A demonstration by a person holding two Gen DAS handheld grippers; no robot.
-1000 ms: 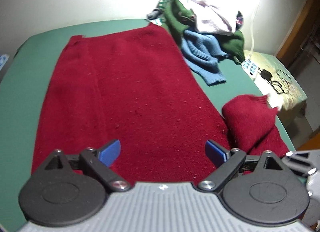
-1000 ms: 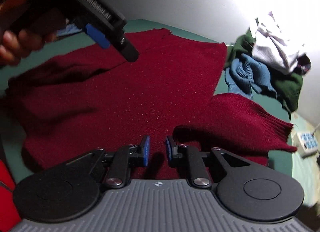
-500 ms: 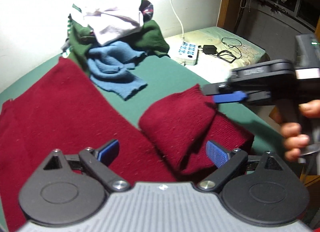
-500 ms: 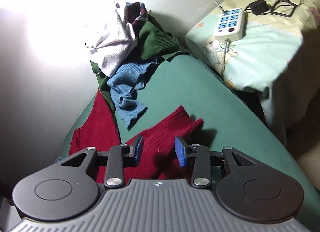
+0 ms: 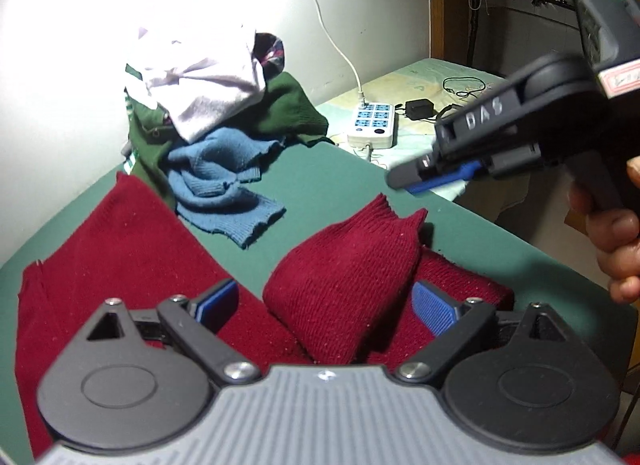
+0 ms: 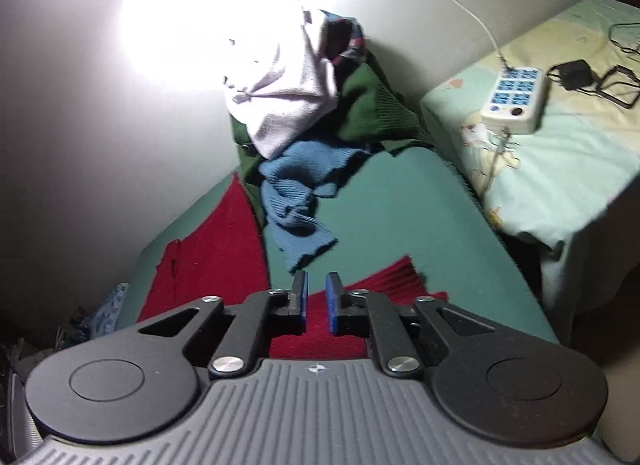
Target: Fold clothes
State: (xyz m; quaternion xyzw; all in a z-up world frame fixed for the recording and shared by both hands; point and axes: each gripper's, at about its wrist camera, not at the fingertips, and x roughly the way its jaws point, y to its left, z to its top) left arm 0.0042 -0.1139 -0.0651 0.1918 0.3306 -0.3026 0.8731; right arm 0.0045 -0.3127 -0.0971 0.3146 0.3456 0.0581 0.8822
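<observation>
A dark red knit sweater [image 5: 120, 249] lies flat on the green table [image 5: 344, 181]. Its sleeve [image 5: 348, 277] is folded over itself at the table's right side. My left gripper [image 5: 326, 305] is open, its blue pads on either side of the folded sleeve, just above it. My right gripper [image 6: 316, 301] has its pads close together with a narrow gap and nothing between them; it hovers over the sleeve's ribbed cuff [image 6: 400, 281]. It also shows in the left wrist view [image 5: 444, 179], held in a hand above the table's right edge.
A pile of clothes [image 5: 208, 105] sits at the back against the wall: white, green and a blue knit [image 5: 224, 185]. A power strip [image 5: 372, 125] with cable and a charger lie on a bed [image 6: 560, 169] to the right of the table.
My left gripper swung right from the sweater's body to the folded sleeve. My right gripper turned toward the far right, lifted off the sweater, opened slightly, then narrowed again.
</observation>
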